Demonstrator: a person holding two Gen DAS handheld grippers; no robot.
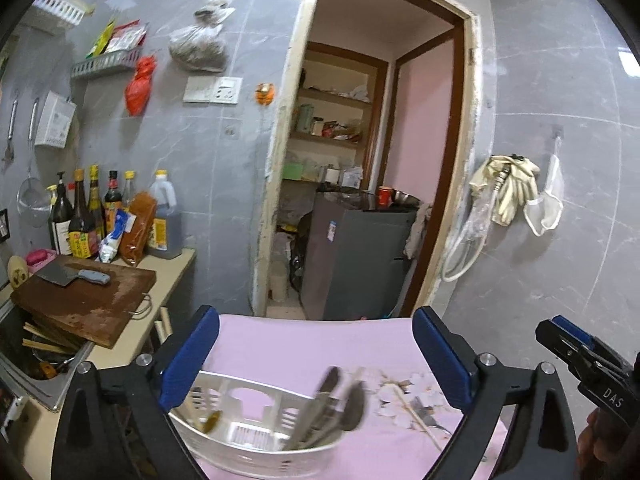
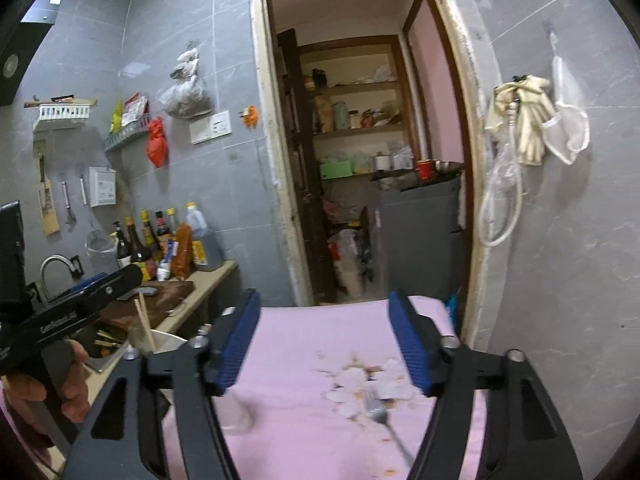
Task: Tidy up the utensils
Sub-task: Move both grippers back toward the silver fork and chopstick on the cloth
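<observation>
Two grippers over a pink table with utensils

The left gripper [image 1: 316, 354] has its fingers wide open, holding nothing, just above a white basket [image 1: 256, 436] with dark utensils [image 1: 340, 404] leaning inside. The right gripper [image 2: 324, 344] is wide open too, above a fork [image 2: 380, 416] lying on the pink table [image 2: 304, 360].

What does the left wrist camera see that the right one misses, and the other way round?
Only the left view shows the white utensil basket with utensils standing in it, and the cleaver on the board. Only the right view shows the faucet and a fork lying on the pink table. Both show that table, the sauce bottles, the doorway, the hanging gloves, and both grippers, left and right, open.
</observation>
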